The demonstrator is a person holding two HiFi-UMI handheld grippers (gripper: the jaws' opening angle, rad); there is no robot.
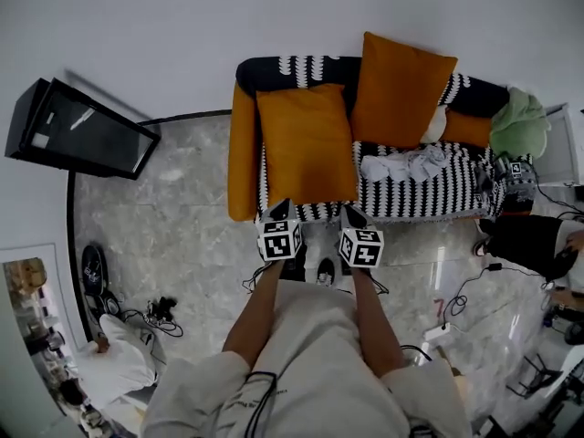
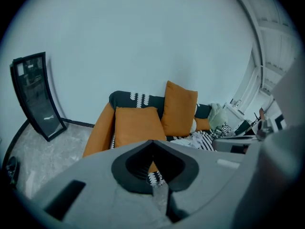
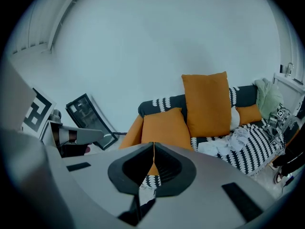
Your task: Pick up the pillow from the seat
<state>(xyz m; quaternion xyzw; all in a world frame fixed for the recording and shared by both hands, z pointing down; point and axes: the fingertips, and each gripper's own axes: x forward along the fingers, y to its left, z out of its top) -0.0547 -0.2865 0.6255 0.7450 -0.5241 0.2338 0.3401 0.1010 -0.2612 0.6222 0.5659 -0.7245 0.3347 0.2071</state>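
**Both grippers shut, pillow dead ahead at 12**

I'm holding both grippers low at the front edge of the seat (image 1: 429, 199). L gripper (image 1: 280, 210) is pressing its jaws together w/ nothing between them. R gripper (image 1: 352, 213) is doing the same, also empty.

The orange pillow (image 1: 306, 144) is lying on the seat's left end, straight out at 12 from my L tips. Its long axis is running roughly 12-to-6, and its near edge is sitting just beyond the L tips. The R gripper is hanging off its 5 o'clock corner, so L is nearer.

The orange armrest (image 1: 242, 153) is crowding the pillow at 9. A second pillow (image 1: 401, 89) is standing upright at 1, its edge touching or overlapping the pillow's far corner. A white cloth (image 1: 401, 164) is bunching at 3 and a green cloth (image 1: 520, 124) is sitting farther out. Nothing's blocking the near edge, but I'm judging the jaws need opening first.
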